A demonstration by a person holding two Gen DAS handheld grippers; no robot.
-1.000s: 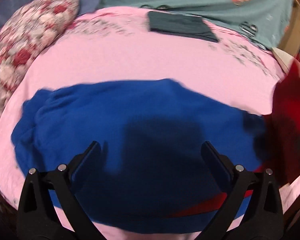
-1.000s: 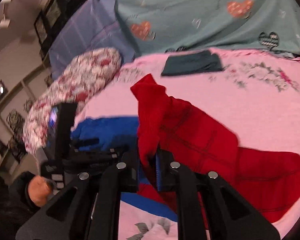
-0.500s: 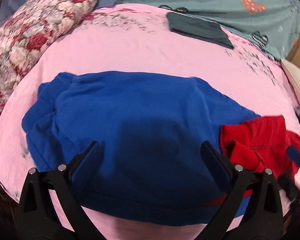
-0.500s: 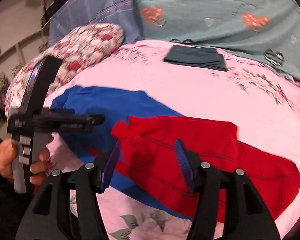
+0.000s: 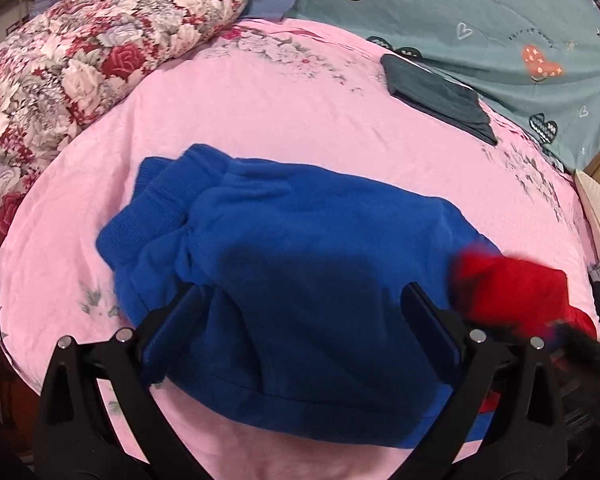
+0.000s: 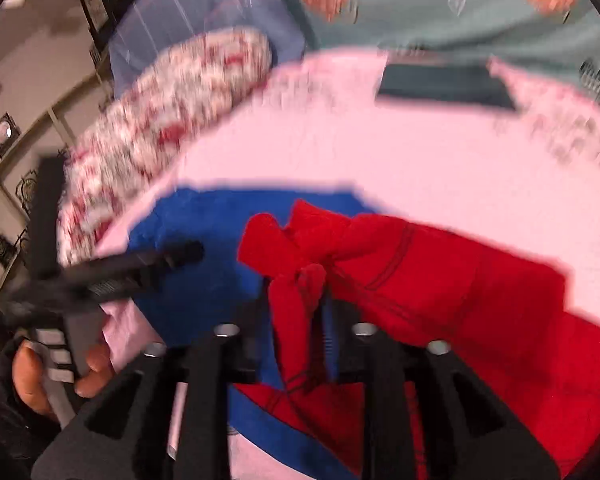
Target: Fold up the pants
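Note:
Red pants (image 6: 440, 280) lie on the pink bed, partly over a blue garment (image 5: 300, 248). My right gripper (image 6: 294, 300) is shut on a bunched end of the red pants. The red pants also show at the right edge of the left wrist view (image 5: 512, 292). My left gripper (image 5: 300, 312) is open and empty, hovering over the blue garment. The blue garment (image 6: 204, 248) lies flat with its ribbed cuffs bunched at the left. The left gripper also shows in the right wrist view (image 6: 132, 272), held by a hand.
A dark folded garment (image 5: 436, 96) lies at the far side of the pink bed sheet (image 5: 260, 112). A rolled floral quilt (image 5: 80, 64) lies along the left. A teal heart-print blanket (image 5: 480, 12) covers the back. Picture frames hang on the wall (image 6: 28, 80) at left.
My right gripper was open half a second ago and has closed on the bunched end of the red pants. My left gripper has shifted so the blue garment sits further right.

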